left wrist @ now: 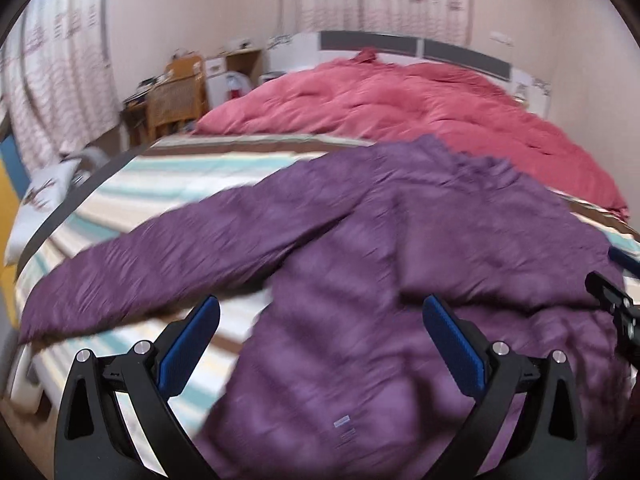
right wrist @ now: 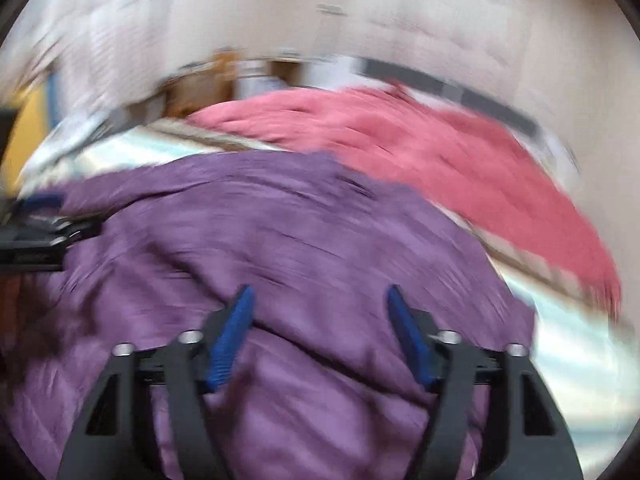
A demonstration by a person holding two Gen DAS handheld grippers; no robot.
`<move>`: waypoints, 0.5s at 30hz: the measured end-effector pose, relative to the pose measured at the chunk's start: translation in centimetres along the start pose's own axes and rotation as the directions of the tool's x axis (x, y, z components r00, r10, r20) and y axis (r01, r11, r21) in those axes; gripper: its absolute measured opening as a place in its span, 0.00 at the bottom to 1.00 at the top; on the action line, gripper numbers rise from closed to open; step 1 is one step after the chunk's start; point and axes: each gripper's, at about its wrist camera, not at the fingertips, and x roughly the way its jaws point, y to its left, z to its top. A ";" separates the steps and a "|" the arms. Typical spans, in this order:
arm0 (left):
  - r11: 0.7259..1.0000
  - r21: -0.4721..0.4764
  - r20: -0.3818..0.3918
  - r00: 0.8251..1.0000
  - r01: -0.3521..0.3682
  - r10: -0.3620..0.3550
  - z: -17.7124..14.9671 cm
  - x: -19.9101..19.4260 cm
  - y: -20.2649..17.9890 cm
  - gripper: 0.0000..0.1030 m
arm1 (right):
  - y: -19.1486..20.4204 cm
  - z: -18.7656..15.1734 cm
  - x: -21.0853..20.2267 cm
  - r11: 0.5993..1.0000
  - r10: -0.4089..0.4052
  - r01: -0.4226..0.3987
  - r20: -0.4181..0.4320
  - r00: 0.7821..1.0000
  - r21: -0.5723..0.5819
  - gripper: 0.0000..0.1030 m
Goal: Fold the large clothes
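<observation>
A large purple quilted jacket (left wrist: 380,248) lies spread on the striped bed sheet (left wrist: 168,176), one sleeve (left wrist: 160,256) stretched out to the left. My left gripper (left wrist: 320,308) is open and empty above the jacket's lower body. My right gripper (right wrist: 320,296) is open and empty above the jacket (right wrist: 300,232); this view is motion-blurred. The right gripper shows at the right edge of the left wrist view (left wrist: 616,304), and the left gripper at the left edge of the right wrist view (right wrist: 36,236).
A pink-red duvet (left wrist: 400,100) is heaped across the far half of the bed, just behind the jacket; it also shows in the right wrist view (right wrist: 440,148). A headboard (left wrist: 400,44), wooden chair and desk (left wrist: 176,92) and curtains stand beyond. A pillow (left wrist: 44,196) lies at left.
</observation>
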 end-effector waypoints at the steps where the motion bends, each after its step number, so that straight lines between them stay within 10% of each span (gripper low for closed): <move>1: 1.000 0.018 0.002 1.000 0.015 -0.015 0.6 0.4 -1.0 0.98 | -2.8 -0.7 -0.2 0.989 -0.065 0.068 -0.028 0.998 0.133 0.48; 4: 0.997 0.059 -0.002 0.998 0.059 -0.059 2.0 2.1 -3.5 0.98 | -8.6 -2.7 -0.7 0.899 -0.235 0.254 -0.096 0.967 0.358 0.39; 8: 0.994 0.103 -0.047 0.998 0.037 -0.033 3.0 5.7 -6.0 0.98 | -12.7 -4.4 0.6 0.808 -0.249 0.304 -0.176 0.952 0.505 0.28; 15: 1.000 -0.005 -0.191 0.982 -0.003 0.002 2.4 9.9 -3.5 0.98 | -9.7 -4.2 5.3 0.882 -0.222 0.302 -0.246 0.943 0.362 0.28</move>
